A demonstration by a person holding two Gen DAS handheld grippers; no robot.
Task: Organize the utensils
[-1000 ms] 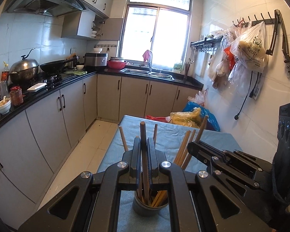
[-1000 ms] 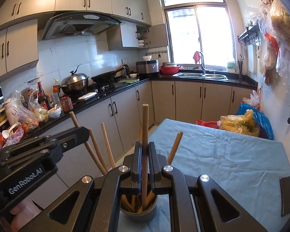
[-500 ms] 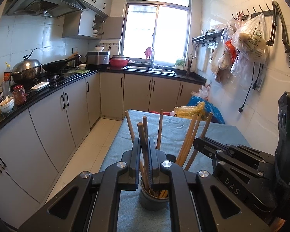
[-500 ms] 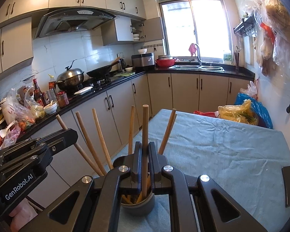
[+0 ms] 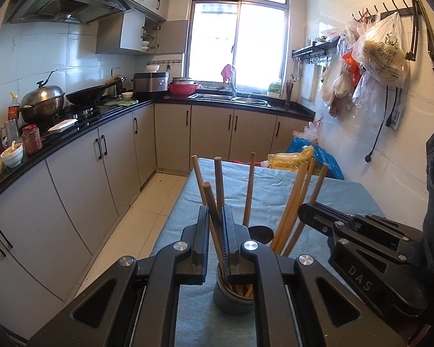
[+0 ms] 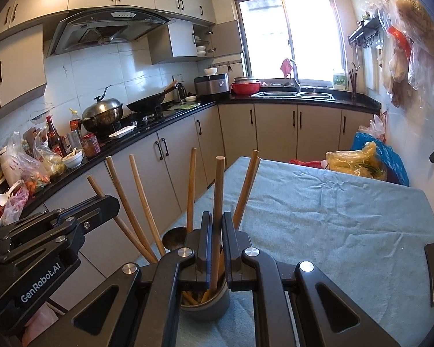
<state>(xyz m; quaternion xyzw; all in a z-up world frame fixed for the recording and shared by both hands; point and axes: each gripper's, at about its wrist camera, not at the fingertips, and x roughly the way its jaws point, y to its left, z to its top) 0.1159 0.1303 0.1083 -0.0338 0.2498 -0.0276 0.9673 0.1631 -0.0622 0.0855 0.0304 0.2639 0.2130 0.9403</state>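
Note:
A grey cup stands on the blue-cloth table, with several wooden utensil handles fanning out of it. My left gripper is shut on one wooden handle, which leans left and reaches down into the cup. In the right wrist view the same cup sits below my right gripper, shut on an upright wooden handle whose lower end is inside the cup. The two grippers hang side by side over the cup: the right one and the left one each show in the other's view.
A dark round spoon head shows just behind the cup. Yellow and blue plastic bags lie at the table's far end. A black counter with pots and bottles runs along the left, and bags hang on the right wall.
Both grippers have sunk towards the cup, still shut on their handles, which now reach deeper into it. The left-held handle has tilted to the left.

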